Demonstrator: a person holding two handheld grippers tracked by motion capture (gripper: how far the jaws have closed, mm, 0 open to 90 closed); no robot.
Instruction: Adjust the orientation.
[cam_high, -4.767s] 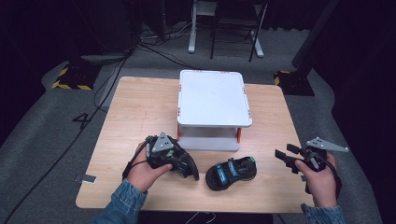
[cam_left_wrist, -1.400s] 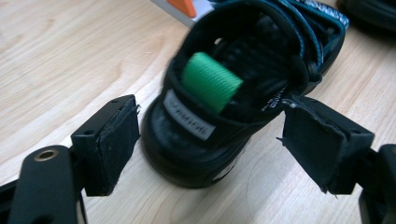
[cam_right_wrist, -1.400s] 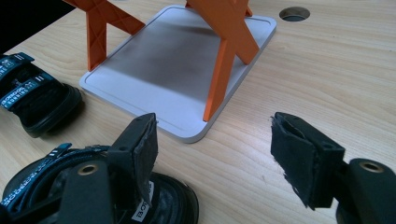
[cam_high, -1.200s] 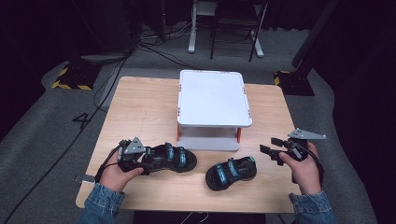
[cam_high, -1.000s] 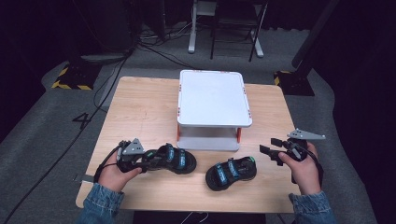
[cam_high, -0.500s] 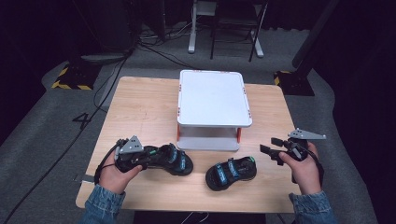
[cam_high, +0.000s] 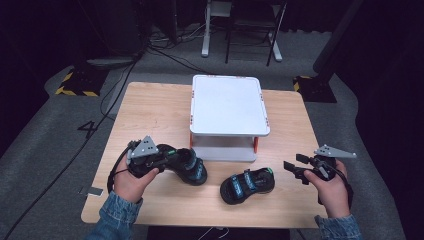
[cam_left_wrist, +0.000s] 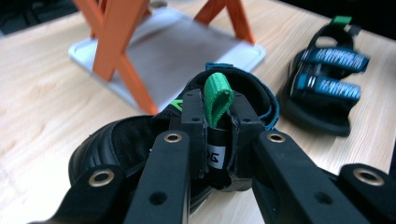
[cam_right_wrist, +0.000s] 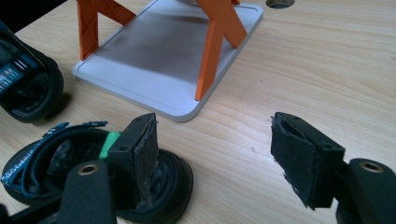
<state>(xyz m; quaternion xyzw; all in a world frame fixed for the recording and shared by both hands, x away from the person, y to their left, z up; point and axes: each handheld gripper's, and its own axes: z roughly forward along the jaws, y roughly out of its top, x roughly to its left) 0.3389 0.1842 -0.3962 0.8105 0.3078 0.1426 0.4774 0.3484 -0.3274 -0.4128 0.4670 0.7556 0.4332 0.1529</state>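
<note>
Two black sandals with blue straps lie on the wooden table (cam_high: 150, 110). My left gripper (cam_high: 167, 156) (cam_left_wrist: 217, 122) is shut on the heel strap of the left sandal (cam_high: 189, 166) (cam_left_wrist: 116, 140), just below its green pull loop (cam_left_wrist: 218, 95); its jaws have just been closing on that strap. The heel end looks raised off the table. The right sandal (cam_high: 247, 184) (cam_left_wrist: 327, 79) (cam_right_wrist: 37, 161) lies flat at the front centre. My right gripper (cam_high: 294, 171) (cam_right_wrist: 215, 149) stands open beside that sandal's heel, nothing between its pads.
A white two-tier stand (cam_high: 227, 105) with orange legs (cam_left_wrist: 116, 51) (cam_right_wrist: 210, 51) sits mid-table behind the sandals. Bare wood stretches to its left and right. A person's hands and denim sleeves (cam_high: 115, 220) come in from the front edge.
My left gripper has closed on the left sandal's heel strap and risen a little, tipping the heel up. The right gripper and right sandal have stayed put.
</note>
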